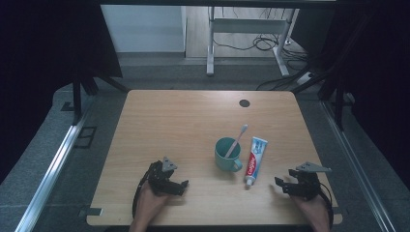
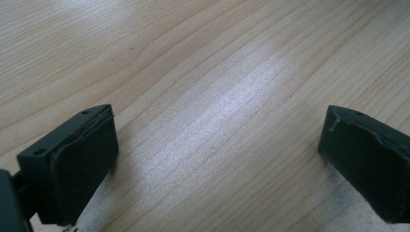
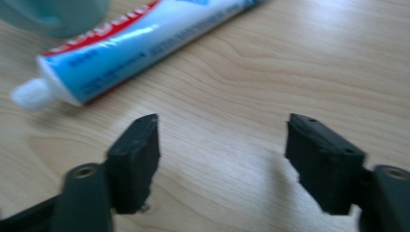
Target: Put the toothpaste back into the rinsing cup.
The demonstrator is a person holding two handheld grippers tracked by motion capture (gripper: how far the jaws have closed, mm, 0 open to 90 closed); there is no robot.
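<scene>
Left gripper (image 2: 217,159) first, closest to the lens: left gripper view has its two black jaws spread wide, bare wood grain between them, nothing held. Pale glare patch on the table (image 2: 203,58) ahead of the jaws.

Right gripper (image 3: 222,154) same story: jaws wide apart in the right gripper view, nothing between them but tabletop. That picture is a bit blurred.

Landmark = the teal mug (image 1: 227,154), sitting right of centre on the wooden table (image 1: 159,121).
- Toothbrush (image 1: 237,140) stands in the mug, leaning, head up and pointing away from the person, to the right.
- Toothpaste tube (image 1: 255,160) lies flat just right of the mug, close beside the handle; can't tell if it touches. White cap end toward the person, flat end away. Red and blue print on white.
- In the right gripper view the tube (image 3: 140,43) runs diagonally across the top left, cap (image 3: 29,94) at lower left, ahead of and left of the jaws, apart from them. Edge of the mug (image 3: 58,17) in the top left corner behind it.
- Left gripper (image 1: 183,186) is left of the mug and nearer the person, well apart from it, hand (image 1: 147,205) behind it at the table's near edge.
- Right gripper (image 1: 283,186) is right of the mug, nearer the person, just past the tube's cap end, not touching it.
- Small dark round hole (image 1: 244,103) in the tabletop beyond the mug, near the far edge.

Beyond the table: grey floor, white desk legs, loose cables.
</scene>
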